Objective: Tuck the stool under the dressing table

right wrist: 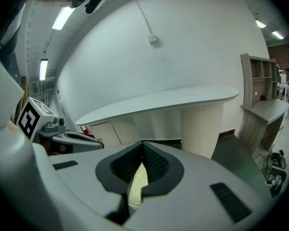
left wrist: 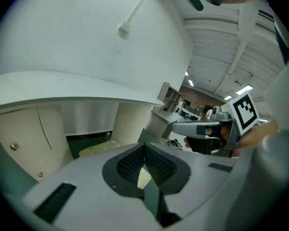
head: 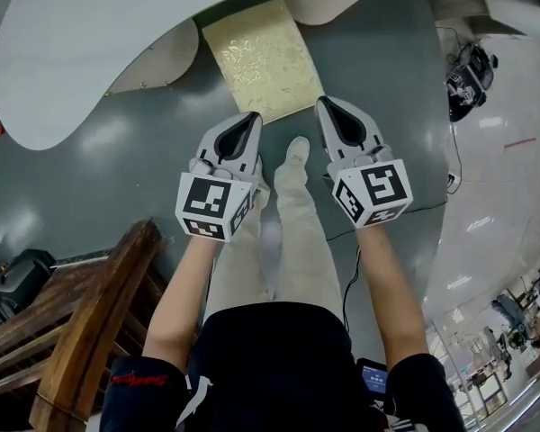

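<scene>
The stool (head: 263,57) has a pale gold patterned square seat and stands on the green floor, its far end under the white curved top of the dressing table (head: 90,43). My left gripper (head: 250,120) and right gripper (head: 325,106) hover side by side over the seat's near edge, both shut with nothing held. In the left gripper view the left gripper (left wrist: 144,170) points at the table top (left wrist: 62,88) and a strip of the stool's seat (left wrist: 94,149). In the right gripper view the right gripper (right wrist: 140,170) faces the table (right wrist: 159,102), with the seat (right wrist: 137,186) showing behind the jaws.
Fluted cream pedestals (head: 157,61) (right wrist: 200,126) flank the stool's gap. A wooden frame (head: 90,322) and a dark bag (head: 13,282) lie at the lower left. A black device with a cable (head: 468,75) sits at the right. A shelf desk (right wrist: 260,95) stands beyond. The person's shoe (head: 297,147) is near the stool.
</scene>
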`<state>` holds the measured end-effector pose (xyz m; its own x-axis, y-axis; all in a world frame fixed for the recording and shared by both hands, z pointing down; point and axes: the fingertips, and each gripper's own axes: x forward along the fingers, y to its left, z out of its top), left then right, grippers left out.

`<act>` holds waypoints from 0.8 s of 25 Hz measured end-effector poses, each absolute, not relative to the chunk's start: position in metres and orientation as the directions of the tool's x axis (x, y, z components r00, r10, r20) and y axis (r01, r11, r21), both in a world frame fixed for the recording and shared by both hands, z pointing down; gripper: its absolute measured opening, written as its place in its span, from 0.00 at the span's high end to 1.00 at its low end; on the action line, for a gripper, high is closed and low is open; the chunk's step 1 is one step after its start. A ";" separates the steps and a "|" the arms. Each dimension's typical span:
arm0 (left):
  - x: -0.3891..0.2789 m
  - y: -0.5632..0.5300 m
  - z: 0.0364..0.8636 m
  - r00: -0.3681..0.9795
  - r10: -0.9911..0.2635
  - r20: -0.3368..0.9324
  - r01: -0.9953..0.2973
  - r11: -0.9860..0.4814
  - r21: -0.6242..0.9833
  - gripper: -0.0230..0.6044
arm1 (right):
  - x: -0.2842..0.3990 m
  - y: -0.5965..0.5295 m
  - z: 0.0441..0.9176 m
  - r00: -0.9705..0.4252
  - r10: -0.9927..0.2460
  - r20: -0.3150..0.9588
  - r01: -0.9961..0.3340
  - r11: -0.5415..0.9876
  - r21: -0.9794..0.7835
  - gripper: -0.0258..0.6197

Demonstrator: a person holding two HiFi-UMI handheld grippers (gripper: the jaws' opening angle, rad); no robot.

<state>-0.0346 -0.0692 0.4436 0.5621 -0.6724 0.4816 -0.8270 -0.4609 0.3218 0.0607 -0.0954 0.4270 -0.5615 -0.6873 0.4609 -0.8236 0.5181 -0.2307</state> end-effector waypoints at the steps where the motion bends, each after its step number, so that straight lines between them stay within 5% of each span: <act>1: -0.034 -0.068 0.448 0.563 -0.668 0.487 -0.827 -0.461 0.323 0.94 | 0.060 -0.094 0.432 -0.563 -0.683 0.465 -0.822 0.521 -0.230 0.94; 20: -0.038 -0.032 0.558 0.537 -0.573 0.619 -0.842 -0.405 0.356 0.94 | 0.059 -0.071 0.534 -0.540 -0.644 0.543 -0.840 0.456 -0.295 0.94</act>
<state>-0.0379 -0.0315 0.5578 0.5370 -0.5731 0.6190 -0.8423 -0.4046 0.3562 0.0589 -0.0713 0.5344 -0.5397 -0.6435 0.5428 -0.8399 0.4557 -0.2948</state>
